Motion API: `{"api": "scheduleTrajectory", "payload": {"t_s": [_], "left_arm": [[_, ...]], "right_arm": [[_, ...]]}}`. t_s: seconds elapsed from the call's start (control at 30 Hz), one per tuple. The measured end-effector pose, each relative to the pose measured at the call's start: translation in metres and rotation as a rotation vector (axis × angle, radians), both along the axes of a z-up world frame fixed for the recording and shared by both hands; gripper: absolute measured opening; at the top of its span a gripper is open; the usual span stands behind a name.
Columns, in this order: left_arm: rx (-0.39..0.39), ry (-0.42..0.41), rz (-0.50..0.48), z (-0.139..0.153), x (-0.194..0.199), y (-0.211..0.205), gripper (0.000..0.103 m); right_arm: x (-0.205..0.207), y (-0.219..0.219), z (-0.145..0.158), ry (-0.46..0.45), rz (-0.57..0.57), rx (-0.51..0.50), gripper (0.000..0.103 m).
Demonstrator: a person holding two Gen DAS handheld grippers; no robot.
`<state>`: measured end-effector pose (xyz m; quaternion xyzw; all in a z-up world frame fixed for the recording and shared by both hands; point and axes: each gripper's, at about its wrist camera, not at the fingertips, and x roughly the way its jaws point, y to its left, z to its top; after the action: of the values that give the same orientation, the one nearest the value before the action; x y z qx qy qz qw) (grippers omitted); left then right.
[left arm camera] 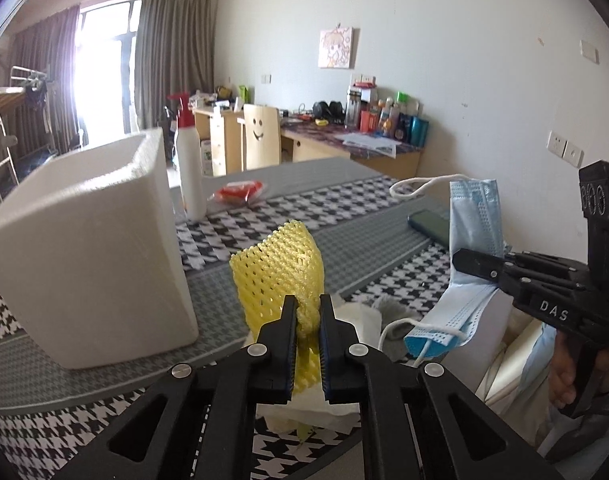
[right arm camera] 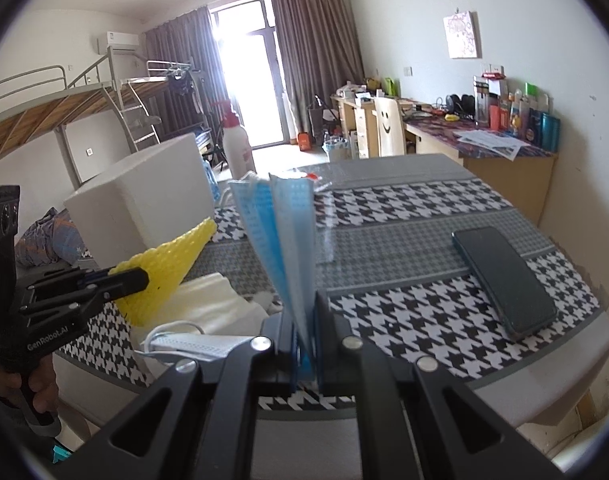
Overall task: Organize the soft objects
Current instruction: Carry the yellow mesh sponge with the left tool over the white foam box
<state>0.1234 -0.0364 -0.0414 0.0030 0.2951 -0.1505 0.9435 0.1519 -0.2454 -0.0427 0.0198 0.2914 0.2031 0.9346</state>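
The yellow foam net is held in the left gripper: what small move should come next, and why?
Probably carry the foam net up and over the open top of the white box, then let go. The left gripper is shut on the net, which hangs clear of the table, and the box stands just beside it. The right gripper holds the blue mask.

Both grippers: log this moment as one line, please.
left gripper: shut on foam net | right gripper: shut on mask | box: nearby, contents unseen
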Motion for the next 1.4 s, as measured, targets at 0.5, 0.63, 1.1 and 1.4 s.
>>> {"api": "scheduleTrajectory", "payload": {"t_s": [0.5, 0.63, 1.1, 1.4], "left_arm": [[-0.017, -0.088, 0.013, 0.035, -0.006, 0.012, 0.010], [-0.022, -0.102, 0.024, 0.042, -0.004, 0.017, 0.010], [-0.026, -0.170, 0.020, 0.068, 0.004, 0.024, 0.010], [-0.021, -0.213, 0.032, 0.083, 0.009, 0.029, 0.010]], "right_arm": [[0.006, 0.014, 0.030, -0.072, 0.015, 0.008, 0.009], [0.009, 0.018, 0.037, -0.089, 0.018, 0.010, 0.009], [0.015, 0.028, 0.057, -0.143, 0.021, 0.031, 0.009], [0.022, 0.031, 0.068, -0.168, 0.016, 0.047, 0.009]]}}
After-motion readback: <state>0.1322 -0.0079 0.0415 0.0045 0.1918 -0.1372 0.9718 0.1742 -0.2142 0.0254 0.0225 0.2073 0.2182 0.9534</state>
